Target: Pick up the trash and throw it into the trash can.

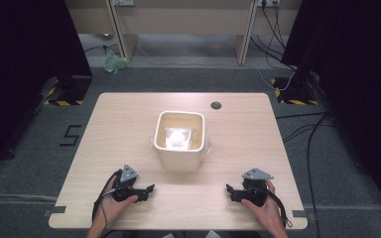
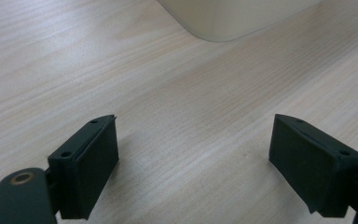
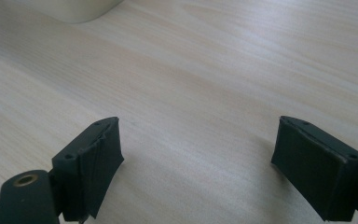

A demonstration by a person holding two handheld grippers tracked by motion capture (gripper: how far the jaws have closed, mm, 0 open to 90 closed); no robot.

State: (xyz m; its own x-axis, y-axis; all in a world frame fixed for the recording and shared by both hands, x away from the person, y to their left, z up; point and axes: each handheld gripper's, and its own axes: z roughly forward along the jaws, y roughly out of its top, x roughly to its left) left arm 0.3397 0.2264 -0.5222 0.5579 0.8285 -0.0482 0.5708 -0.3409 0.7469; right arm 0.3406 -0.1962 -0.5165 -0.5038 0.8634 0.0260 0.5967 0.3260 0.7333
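Two tongs views miss bin's point(image 1: 180, 142) plastic liner point(image 1: 178, 138), seen overhead

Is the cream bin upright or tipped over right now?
Upright: the cream bin stands on its base on the table, mouth facing up, with a clear liner inside.

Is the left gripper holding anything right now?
No, the left gripper has its jaws wide apart over bare table, with nothing between them.

Cream bin point(image 1: 180, 157) on pale wood-grain table point(image 1: 129, 119); black grippers
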